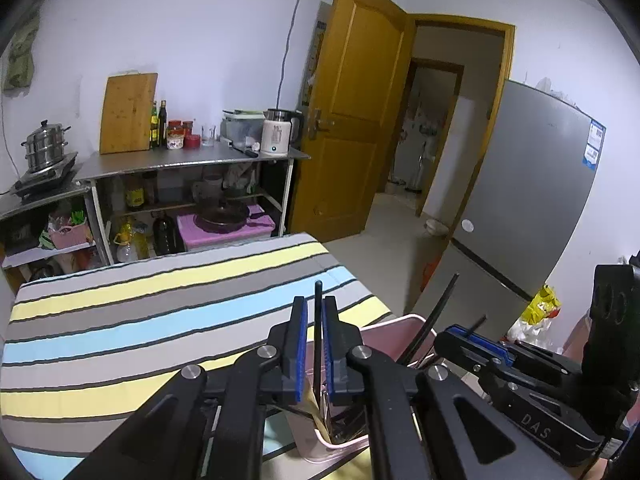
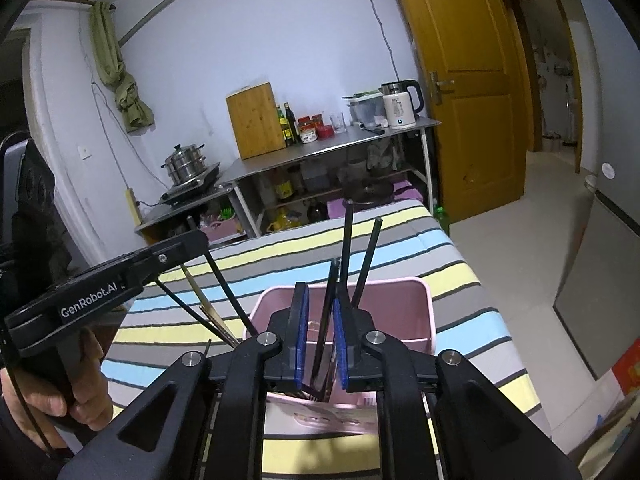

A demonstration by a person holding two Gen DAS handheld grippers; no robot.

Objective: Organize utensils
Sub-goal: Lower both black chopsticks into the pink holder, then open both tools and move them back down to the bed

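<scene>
Pink plastic basket (image 2: pixel 424 312) on the striped tablecloth (image 1: pixel 120 320) receives chopsticks. The left gripper (image 1: pixel 315 344) clamps one black chopstick (image 1: pixel 318 320) above it; the right gripper (image 2: pixel 318 332), jaws slightly apart, frees another chopstick (image 2: pixel 326 320). Next, I judge, the left must release.

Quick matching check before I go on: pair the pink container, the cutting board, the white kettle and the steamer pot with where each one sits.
Things:
1. pink container
2. cutting board
3. white kettle
4. steamer pot

Places:
A. on the induction cooker
B. on the striped cloth
C. upright against the wall
D. at the steel counter's end nearest the door

Pairs: 1-B, 2-C, 3-D, 4-A
</scene>
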